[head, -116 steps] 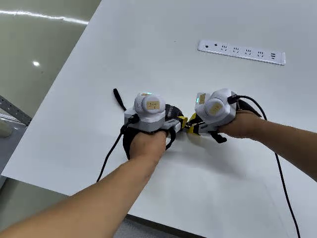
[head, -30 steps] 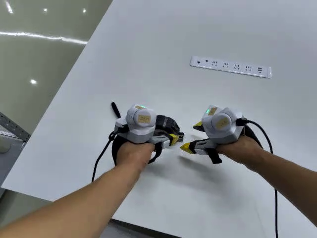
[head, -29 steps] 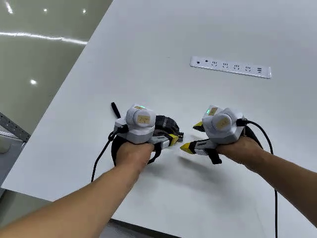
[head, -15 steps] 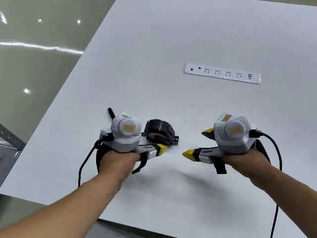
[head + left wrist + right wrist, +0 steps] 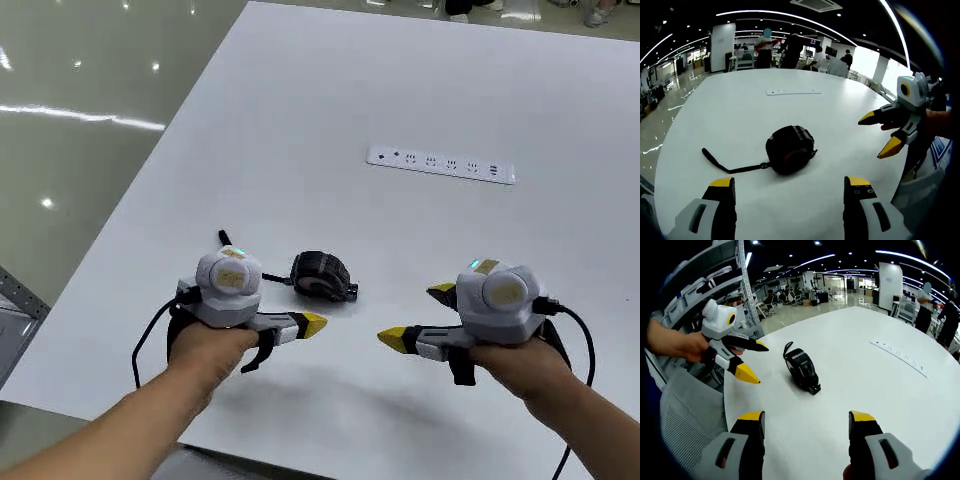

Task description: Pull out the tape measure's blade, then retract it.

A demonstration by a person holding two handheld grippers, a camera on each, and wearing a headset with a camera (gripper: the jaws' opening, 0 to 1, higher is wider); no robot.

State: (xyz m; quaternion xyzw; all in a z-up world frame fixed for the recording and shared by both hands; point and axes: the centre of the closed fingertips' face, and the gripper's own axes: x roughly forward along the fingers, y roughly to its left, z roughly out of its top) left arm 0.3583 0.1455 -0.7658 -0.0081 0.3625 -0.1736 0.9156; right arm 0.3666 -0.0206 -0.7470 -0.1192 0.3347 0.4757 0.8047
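Both the left gripper (image 5: 790,182) and the right gripper (image 5: 807,416) have backed away with jaws spread wide, leaving the black tape measure (image 5: 322,276) free on the white tabletop (image 5: 400,90), blade seemingly retracted, so the task looks finished.

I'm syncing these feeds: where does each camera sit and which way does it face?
Head view: headset, looking down at the tape measure on the table; both forearms show.
Left claw view: on the left claw, facing the tape measure over its jaws; right claw at right.
Right claw view: on the right claw, facing it from the opposite side; left claw at left.
Shared: tape measure and power strip, all three.
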